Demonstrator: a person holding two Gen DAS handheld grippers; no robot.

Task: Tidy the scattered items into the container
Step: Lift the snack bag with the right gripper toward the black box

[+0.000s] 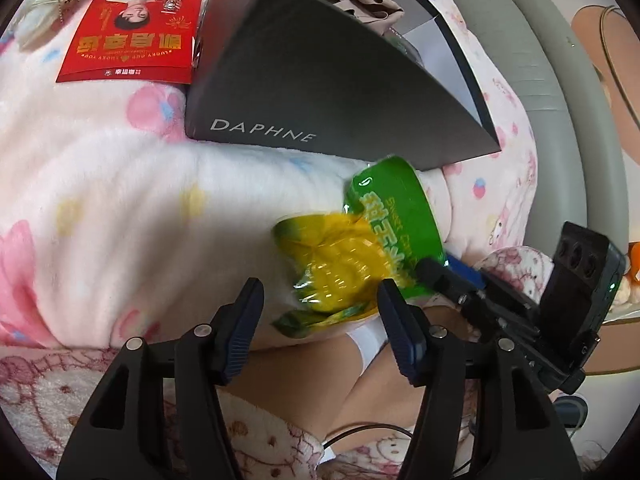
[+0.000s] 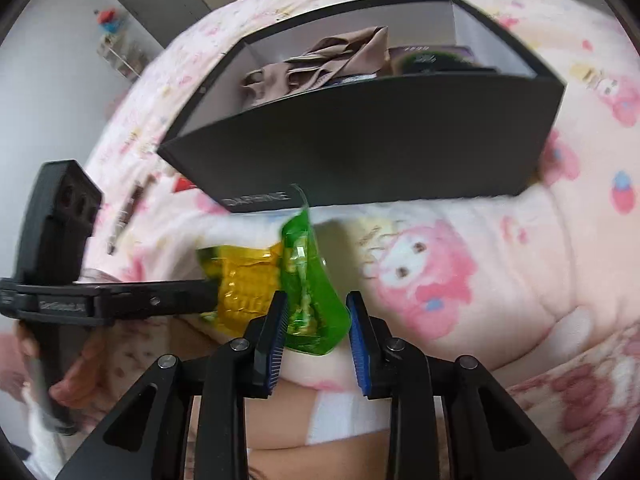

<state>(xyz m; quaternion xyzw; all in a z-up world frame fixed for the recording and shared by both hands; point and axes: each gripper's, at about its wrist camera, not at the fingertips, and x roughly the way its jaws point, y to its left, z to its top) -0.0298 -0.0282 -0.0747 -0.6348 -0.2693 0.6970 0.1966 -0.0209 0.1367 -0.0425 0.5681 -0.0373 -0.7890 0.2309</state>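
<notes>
Left wrist view: the left tongs (image 1: 320,320) stand wide open with nothing gripped; the corn packet (image 1: 360,252) lies on the bed blanket (image 1: 120,200) just ahead of them, its lower part between the fingers but clear of both pads; the dark box (image 1: 320,92) sits just beyond the packet, and a red card (image 1: 132,28) lies beside the box, not yet tidied; the right tongs enter from the right at the packet's green edge. Right wrist view: the right tongs (image 2: 318,316) are narrowed about the packet's green end (image 2: 316,292); the left pad touches the film, while contact on the right pad cannot be told through the blur; the box (image 2: 360,160) lies open directly ahead, holding brown fabric (image 2: 340,60). Risks, as judged: a one-sided hold on slick film may slip during the lift, dropping the packet short of the box; the near wall stands tall, so a low carry could snag it; soft bedding may tilt the box if pushed.
</notes>
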